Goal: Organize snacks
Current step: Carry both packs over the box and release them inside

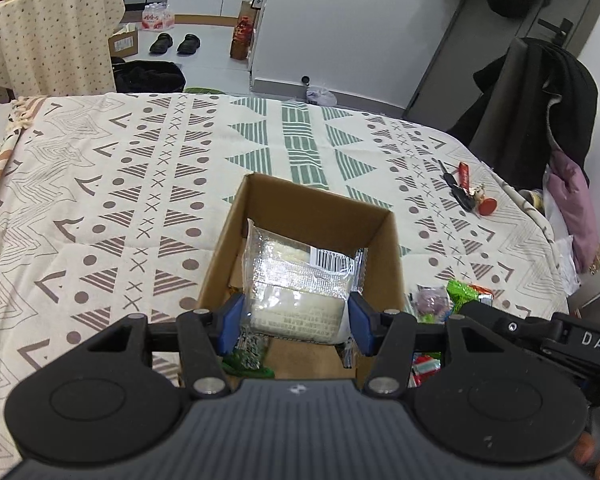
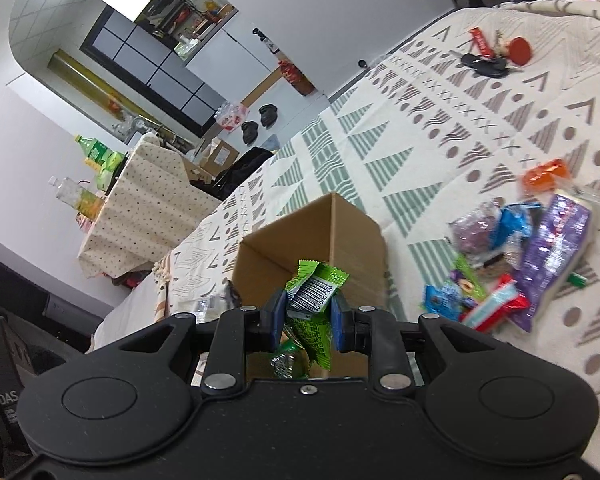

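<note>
An open cardboard box [image 1: 384, 264] stands on the patterned tablecloth. My left gripper [image 1: 296, 320] hovers over its near edge, shut on a silver-and-white snack packet [image 1: 296, 276] that hangs into the box. A green wrapper [image 1: 248, 356] lies inside at the near left. In the right wrist view, my right gripper [image 2: 306, 314] is shut on a green snack packet [image 2: 316, 288] with a barcode, held just above the near side of the box [image 2: 356, 248]. A loose pile of snacks [image 2: 520, 264] lies to the right of the box.
Keys with a red tag [image 1: 466, 192] lie at the table's far right. A chair draped with a black coat [image 1: 540, 96] stands beyond that edge. A second, cloth-covered table [image 1: 48, 40] with bottles is at the far left. Bare cloth lies left of the box.
</note>
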`<move>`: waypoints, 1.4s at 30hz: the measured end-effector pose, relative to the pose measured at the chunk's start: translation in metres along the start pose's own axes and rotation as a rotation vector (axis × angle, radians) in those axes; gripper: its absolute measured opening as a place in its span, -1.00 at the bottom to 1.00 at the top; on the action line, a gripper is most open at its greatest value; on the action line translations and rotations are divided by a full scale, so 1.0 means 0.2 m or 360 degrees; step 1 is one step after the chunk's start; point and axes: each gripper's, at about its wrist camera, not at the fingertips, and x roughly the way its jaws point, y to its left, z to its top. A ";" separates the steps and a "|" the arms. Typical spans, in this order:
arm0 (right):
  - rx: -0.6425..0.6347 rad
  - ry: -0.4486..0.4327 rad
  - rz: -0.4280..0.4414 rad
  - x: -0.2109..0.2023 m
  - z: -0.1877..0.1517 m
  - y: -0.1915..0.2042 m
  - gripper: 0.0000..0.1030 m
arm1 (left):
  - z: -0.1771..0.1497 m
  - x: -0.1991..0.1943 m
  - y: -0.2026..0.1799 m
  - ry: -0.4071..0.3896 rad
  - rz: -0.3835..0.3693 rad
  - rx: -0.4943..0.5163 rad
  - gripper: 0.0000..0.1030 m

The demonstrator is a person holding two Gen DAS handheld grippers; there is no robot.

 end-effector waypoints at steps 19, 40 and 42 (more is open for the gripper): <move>-0.0029 0.0058 0.0034 0.04 -0.01 0.09 -0.15 | -0.03 0.00 0.04 0.0042 0.0031 -0.0056 0.42; -0.0125 -0.0052 -0.0206 -0.38 0.03 -0.19 0.23 | -0.15 -0.09 -0.33 0.0042 -0.0087 0.0088 0.69; -0.0122 -0.0065 -0.0216 -0.42 0.04 -0.22 0.25 | -0.16 -0.09 -0.37 0.0047 -0.0095 0.0096 0.69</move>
